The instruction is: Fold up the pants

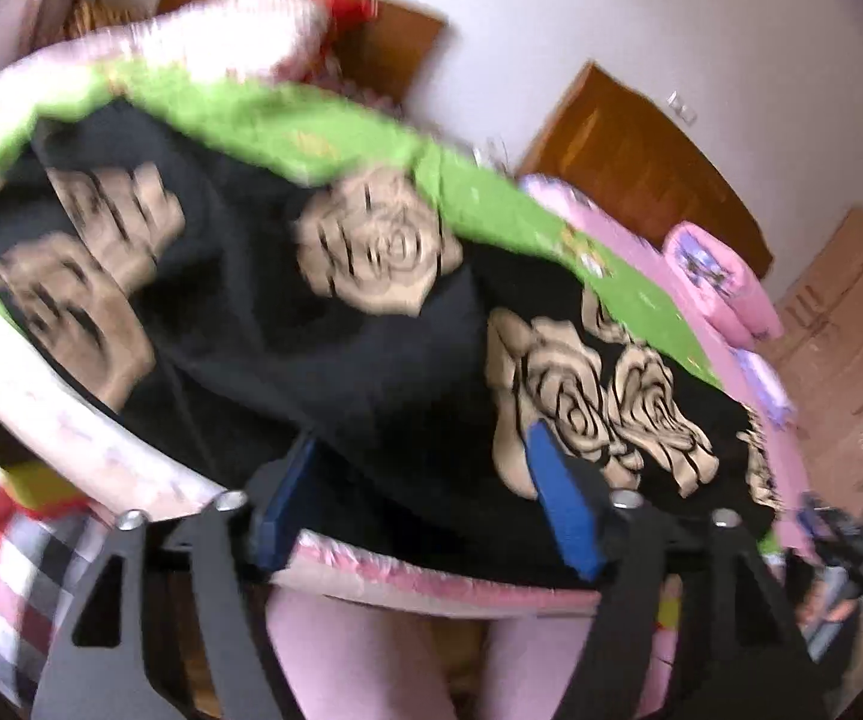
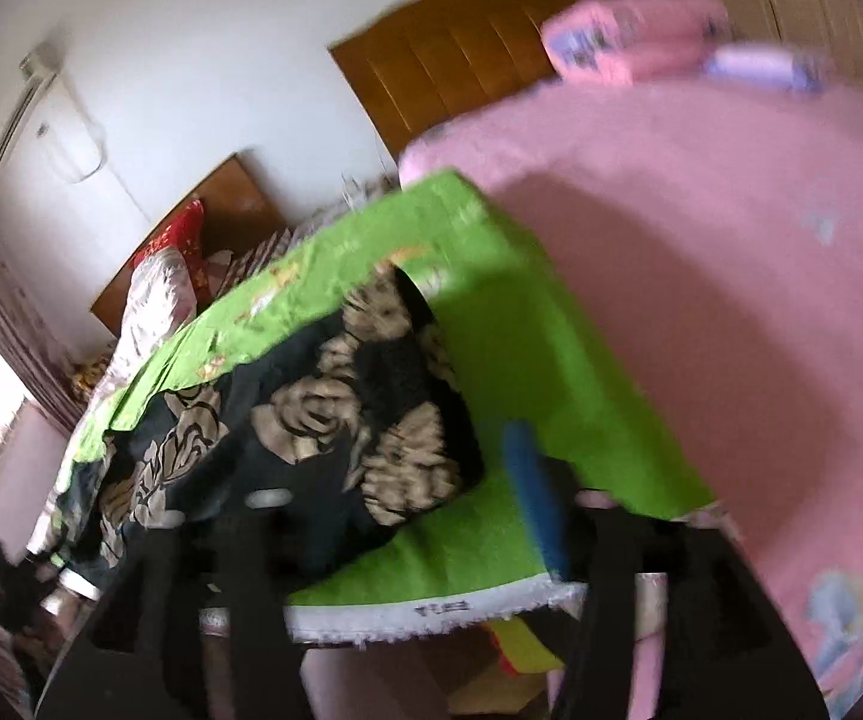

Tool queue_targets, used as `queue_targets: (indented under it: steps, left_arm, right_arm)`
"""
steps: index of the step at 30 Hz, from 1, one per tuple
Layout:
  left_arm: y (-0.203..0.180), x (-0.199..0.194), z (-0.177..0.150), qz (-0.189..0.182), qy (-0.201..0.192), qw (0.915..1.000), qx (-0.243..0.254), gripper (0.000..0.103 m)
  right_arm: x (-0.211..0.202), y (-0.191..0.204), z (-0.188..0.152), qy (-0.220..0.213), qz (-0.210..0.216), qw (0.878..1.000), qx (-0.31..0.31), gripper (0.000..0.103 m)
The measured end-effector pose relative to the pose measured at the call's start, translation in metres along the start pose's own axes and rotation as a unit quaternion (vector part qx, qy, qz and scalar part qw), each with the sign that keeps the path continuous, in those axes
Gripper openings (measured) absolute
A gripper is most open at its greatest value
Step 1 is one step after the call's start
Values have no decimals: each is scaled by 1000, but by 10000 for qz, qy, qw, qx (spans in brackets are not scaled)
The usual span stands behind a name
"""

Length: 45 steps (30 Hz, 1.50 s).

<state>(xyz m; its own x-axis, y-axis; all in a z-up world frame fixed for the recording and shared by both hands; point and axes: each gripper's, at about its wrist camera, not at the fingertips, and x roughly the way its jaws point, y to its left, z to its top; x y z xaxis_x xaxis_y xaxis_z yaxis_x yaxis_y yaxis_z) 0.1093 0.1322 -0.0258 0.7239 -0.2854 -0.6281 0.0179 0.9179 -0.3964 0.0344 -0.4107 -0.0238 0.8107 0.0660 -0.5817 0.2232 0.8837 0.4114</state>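
The pants (image 1: 323,324) are black with large beige rose prints and lie spread on a green mat (image 1: 287,126) on a bed. My left gripper (image 1: 419,480) is open, with its blue pads (image 1: 563,510) over the near edge of the pants. In the right wrist view the pants (image 2: 311,414) lie bunched on the green mat (image 2: 521,348). My right gripper (image 2: 407,474) is open beside the pants' right end. Its right blue pad (image 2: 536,498) lies over the mat, and its left finger is dark and blurred over the cloth.
A pink bedspread (image 2: 701,276) covers the bed to the right, with pink pillows (image 1: 725,282) at its head. A wooden headboard (image 1: 641,174) and white wall stand behind. A checked cloth (image 1: 5,546) lies at the lower left. Both views are motion-blurred.
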Motion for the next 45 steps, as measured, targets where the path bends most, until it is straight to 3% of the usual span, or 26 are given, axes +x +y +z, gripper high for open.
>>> queue_targets:
  steps: [2, 5, 8, 10, 13, 15, 16, 19, 22, 27, 32, 35, 36, 41, 45]
  left_arm:
    - [-25, -14, 2, 9, -379, 9986, 379, 75]
    - [-73, -14, -6, -211, -498, 9923, 1117, 77]
    - [-120, 6, -21, -528, -160, 9806, 1879, 77]
    - [-141, 30, -31, -544, 116, 9721, 2277, 77]
    - [-145, 71, -40, -441, 766, 9694, 2291, 77]
    - [-138, 86, -47, -352, 1067, 9670, 2285, 77]
    - [-138, 86, -50, -344, 1024, 9650, 2388, 77]
    - [-143, 86, -60, -266, 956, 9554, 2782, 79]
    - [-146, 89, -62, -233, 978, 9502, 2949, 84]
    - [-151, 83, -55, -341, 1135, 9469, 2988, 86]
    - [-182, 82, 3, -696, 1077, 9504, 2834, 94]
    - [-211, 128, 34, -917, 1712, 9470, 2558, 94]
    - [-220, 154, 42, -819, 2017, 9452, 2434, 94]
    - [-222, 237, 46, 4, 2657, 9397, 2156, 97]
    - [-227, 245, 41, 277, 2334, 9403, 2462, 101]
  right_arm:
    - [-10, 31, -1, -173, -6, 9984, -533, 62]
    - [-5, 89, -12, 20, 326, 9900, -1376, 62]
    - [17, 135, -30, 469, 636, 9780, -1932, 62]
    - [36, 158, -43, 653, 405, 9678, -2397, 62]
    - [55, 175, -60, 980, 66, 9497, -2973, 62]
    - [66, 167, -72, 1391, -12, 9379, -3178, 62]
    - [69, 159, -81, 1544, -91, 9313, -3299, 63]
    - [58, 133, -78, 1614, 271, 9405, -2977, 65]
    - [52, 125, -79, 1575, 55, 9415, -2978, 80]
    - [44, 128, -75, 1589, 26, 9367, -3119, 80]
    - [34, 144, -30, 986, 66, 9467, -3067, 85]
    - [65, 144, 3, 1060, 163, 9537, -2811, 86]
    - [74, 142, 9, 1118, 160, 9559, -2710, 86]
    - [117, 95, 13, 1662, -444, 9599, -2214, 86]
    - [108, 80, 5, 1404, -177, 9604, -2402, 86]
